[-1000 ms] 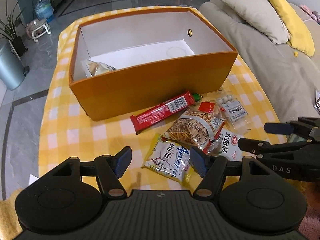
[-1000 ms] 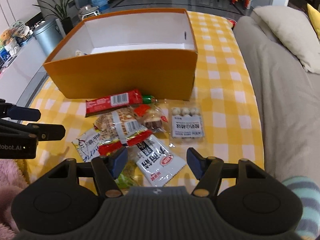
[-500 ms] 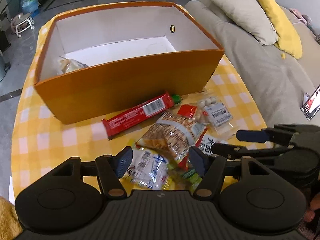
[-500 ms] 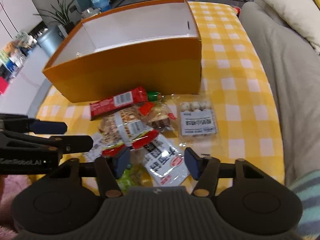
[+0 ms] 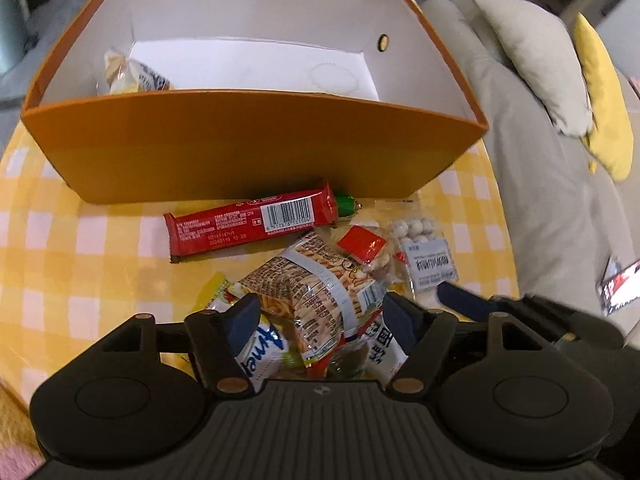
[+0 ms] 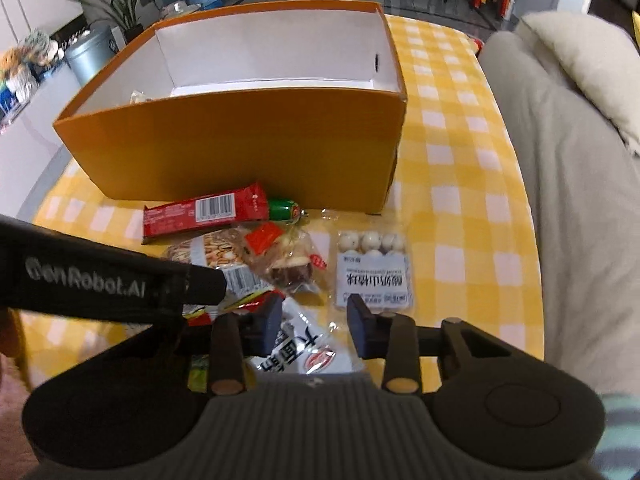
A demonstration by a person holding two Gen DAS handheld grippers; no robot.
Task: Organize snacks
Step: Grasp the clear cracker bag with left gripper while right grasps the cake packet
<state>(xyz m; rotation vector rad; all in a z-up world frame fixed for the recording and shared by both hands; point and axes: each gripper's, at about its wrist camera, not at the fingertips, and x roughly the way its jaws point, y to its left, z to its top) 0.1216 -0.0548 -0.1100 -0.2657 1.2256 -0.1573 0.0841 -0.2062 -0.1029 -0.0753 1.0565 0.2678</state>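
Snacks lie in a loose pile on the desk [image 6: 472,184], directly in front of the orange box [image 5: 248,148]. The box stands open-topped with its near wall to the pile, presumably so each packet needs only a short lift over the rim. One pale packet [image 5: 132,76] already rests inside, in the far left corner; the rest of the white floor is bare.

Left gripper [image 5: 320,318]: jaws wide apart, straddling the noodle-snack bag [image 5: 316,292] that tops the pile. Pads not visibly touching it; nothing held. Judged: lined up to close on this bag.

Right gripper [image 6: 314,322]: jaws apart, narrower gap, low over the white packet [image 6: 308,348] at the pile's near edge. Nothing gripped. The left gripper's finger crosses the right wrist view just beside it, so the two tools are crowded.

Other items:
- red bar [image 5: 252,224], lying along the box wall, barcode up;
- green-ended sausage [image 6: 286,210] at its right end;
- clear pack of white balls [image 6: 374,268], slightly apart on the right;
- small bag with red tag [image 6: 280,256].

Legible text:
- "GenRobot.AI" on the left gripper's finger;
- large Chinese characters plus a red oval logo on the white packet;
- blue "Ame…" lettering on a packet [image 5: 260,348] under the pile;
- barcode digits too small to read.
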